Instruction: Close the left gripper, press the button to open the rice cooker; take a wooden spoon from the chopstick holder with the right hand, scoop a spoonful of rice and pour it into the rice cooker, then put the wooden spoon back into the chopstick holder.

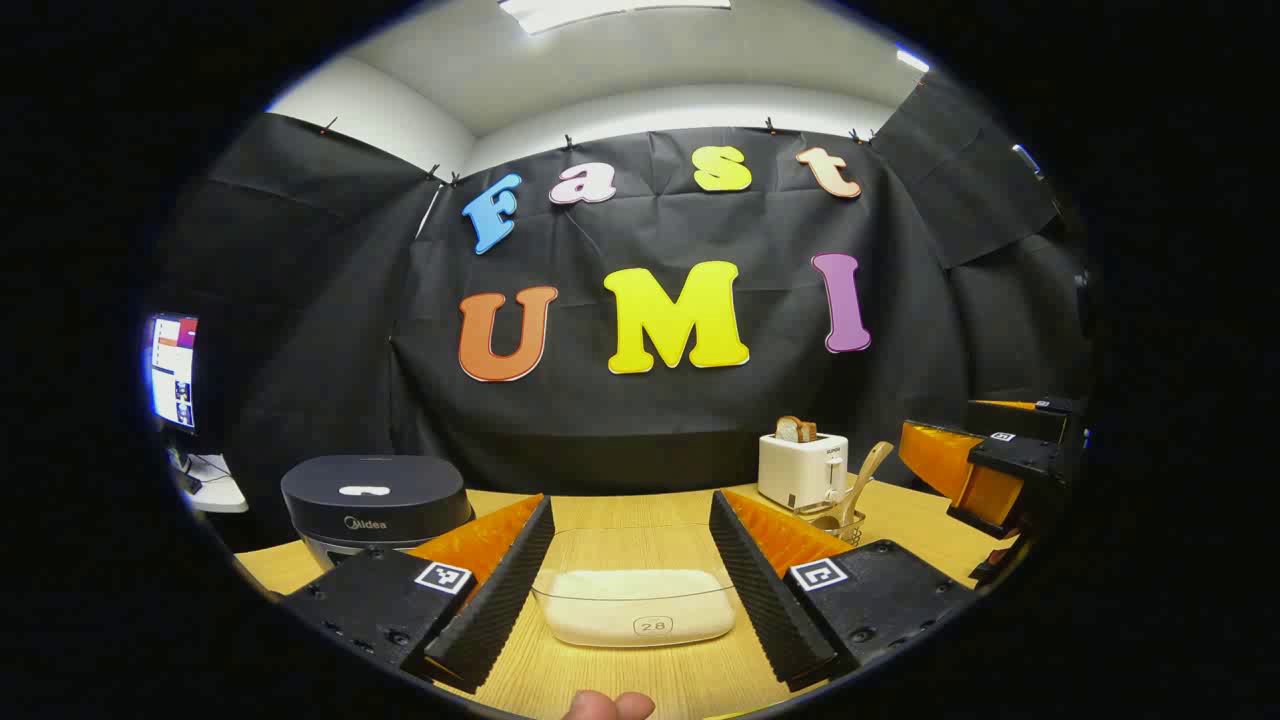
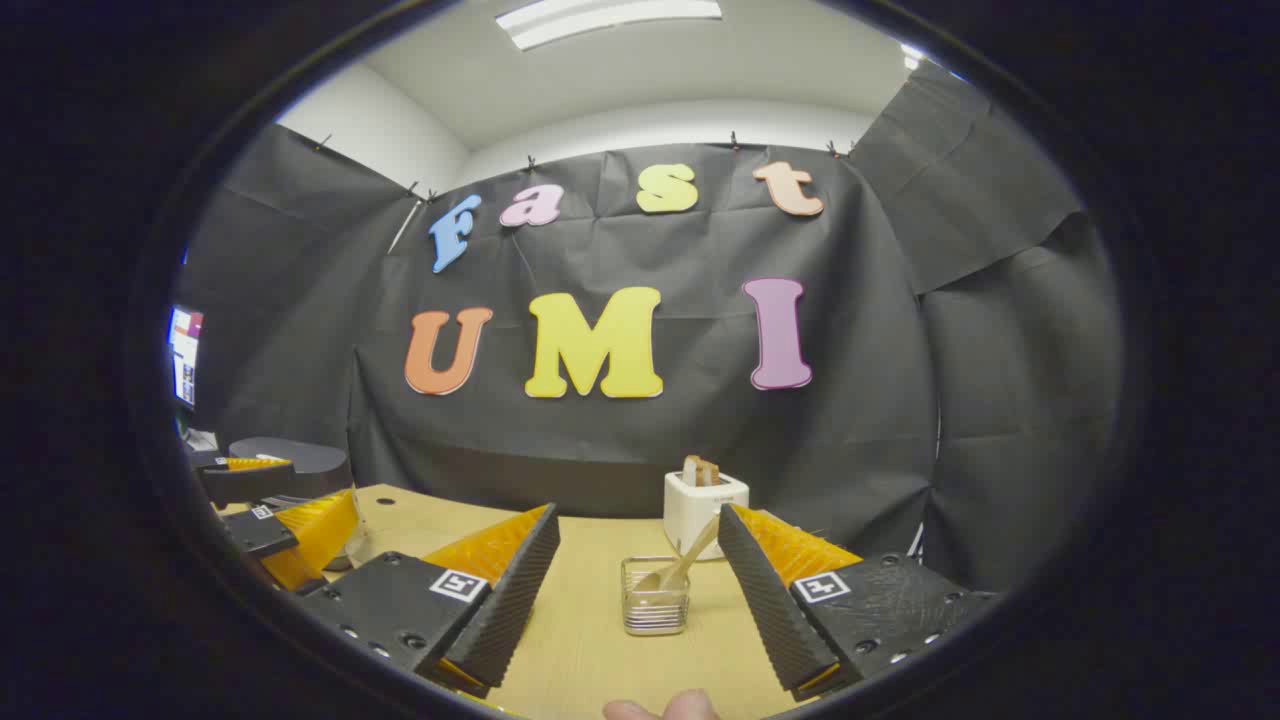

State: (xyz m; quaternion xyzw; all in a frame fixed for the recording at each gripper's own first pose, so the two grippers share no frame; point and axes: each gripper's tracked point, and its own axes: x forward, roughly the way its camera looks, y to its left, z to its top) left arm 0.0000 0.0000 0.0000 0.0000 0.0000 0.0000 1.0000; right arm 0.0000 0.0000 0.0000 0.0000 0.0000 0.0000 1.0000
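Note:
A dark rice cooker (image 1: 375,505) with its lid down stands at the left of the wooden table. Between the fingers of my open left gripper (image 1: 630,640) lies a clear box of white rice (image 1: 640,605) on the table. My right gripper (image 2: 640,630) is open too, facing a clear chopstick holder (image 2: 655,598) with a wooden spoon (image 2: 682,567) leaning in it. The holder and spoon (image 1: 858,487) also appear at the right in the left gripper view, with the right gripper (image 1: 985,470) beyond them. The left gripper (image 2: 270,505) sits far left in the right gripper view, in front of the cooker (image 2: 295,455).
A white toaster (image 1: 802,468) with bread slices stands behind the chopstick holder near the back wall; it appears as the toaster (image 2: 703,508) in the right gripper view. A monitor (image 1: 173,370) is at the far left. Fingertips of a hand (image 1: 608,706) show at the bottom edge.

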